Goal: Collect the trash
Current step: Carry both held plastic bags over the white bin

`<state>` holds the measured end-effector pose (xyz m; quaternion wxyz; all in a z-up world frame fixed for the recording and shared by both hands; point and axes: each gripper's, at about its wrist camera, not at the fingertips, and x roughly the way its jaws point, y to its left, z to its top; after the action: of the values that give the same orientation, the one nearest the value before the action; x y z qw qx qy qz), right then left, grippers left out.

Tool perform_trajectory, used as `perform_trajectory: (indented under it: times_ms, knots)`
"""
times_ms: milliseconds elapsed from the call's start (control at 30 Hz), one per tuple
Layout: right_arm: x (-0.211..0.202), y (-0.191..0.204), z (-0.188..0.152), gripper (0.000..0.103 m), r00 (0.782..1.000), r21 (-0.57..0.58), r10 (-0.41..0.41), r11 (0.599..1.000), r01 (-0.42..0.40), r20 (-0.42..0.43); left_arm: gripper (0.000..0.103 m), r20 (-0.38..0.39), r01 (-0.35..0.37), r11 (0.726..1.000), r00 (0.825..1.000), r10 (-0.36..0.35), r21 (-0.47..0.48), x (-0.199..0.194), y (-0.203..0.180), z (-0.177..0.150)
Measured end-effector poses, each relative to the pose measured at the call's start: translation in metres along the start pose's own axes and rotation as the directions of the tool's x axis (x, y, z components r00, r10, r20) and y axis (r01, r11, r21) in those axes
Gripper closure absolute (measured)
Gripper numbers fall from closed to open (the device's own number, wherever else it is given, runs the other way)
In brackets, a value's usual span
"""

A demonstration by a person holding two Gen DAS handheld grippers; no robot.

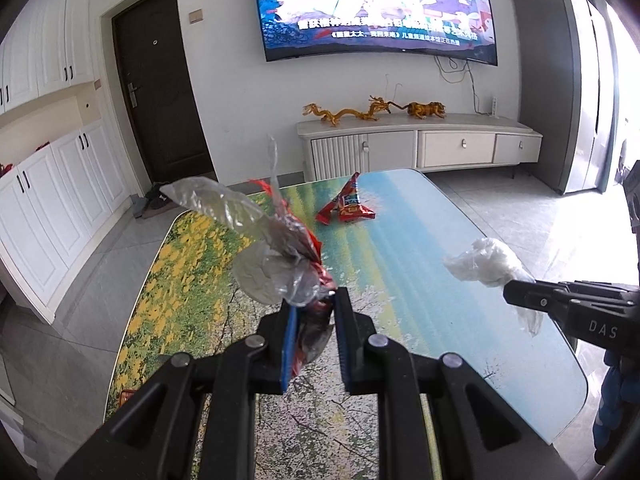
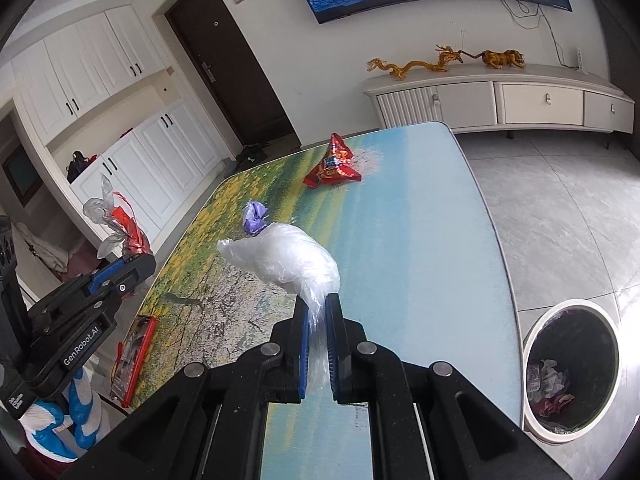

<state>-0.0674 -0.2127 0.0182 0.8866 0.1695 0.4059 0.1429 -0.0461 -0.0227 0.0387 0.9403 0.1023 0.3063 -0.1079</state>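
My left gripper [image 1: 314, 300] is shut on a crumpled silver-and-red foil wrapper [image 1: 272, 248], held above the flower-print table [image 1: 420, 264]. The same left gripper [image 2: 136, 260] and its wrapper [image 2: 120, 228] show at the left of the right wrist view. My right gripper [image 2: 316, 304] is shut on a clear white plastic bag [image 2: 288, 260] over the table [image 2: 420, 240]; it also shows at the right of the left wrist view as the right gripper [image 1: 510, 292] with the plastic bag [image 1: 486, 264]. A red snack packet [image 1: 348, 204] [image 2: 334, 164] lies near the far end. A purple wrapper [image 2: 254, 218] lies mid-table.
A round white trash bin [image 2: 572, 368] holding some waste stands on the floor right of the table. A red-edged flat item [image 2: 134, 356] lies at the table's near left edge. White cabinets [image 1: 60, 184], a dark door [image 1: 160, 92] and a TV stand [image 1: 420, 144] line the walls.
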Motion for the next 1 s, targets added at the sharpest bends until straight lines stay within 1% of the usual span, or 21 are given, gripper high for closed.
perform_trajectory:
  times_ms: [400, 733, 867, 1000]
  knots:
    - [-0.011, -0.032, -0.001, 0.095, 0.999, 0.031, -0.040, 0.999, 0.039, 0.016, 0.086, 0.002, 0.009, 0.996, 1.000, -0.009, 0.083, 0.009, -0.031, 0.015]
    - [-0.013, -0.056, 0.001, 0.095, 0.999, 0.070, -0.046, 0.997, 0.044, 0.026, 0.086, -0.014, 0.027, 0.990, 1.000, -0.025, 0.135, 0.022, -0.055, 0.024]
    - [-0.015, -0.067, 0.002, 0.095, 0.998, 0.089, -0.056, 0.995, 0.053, 0.031, 0.086, -0.024, 0.048, 0.986, 0.999, -0.045, 0.157, 0.031, -0.068, 0.030]
    - [-0.020, -0.085, 0.001, 0.095, 0.995, 0.126, -0.087, 0.989, 0.081, 0.045, 0.086, -0.040, 0.100, 0.977, 0.995, -0.095, 0.186, 0.043, -0.087, 0.041]
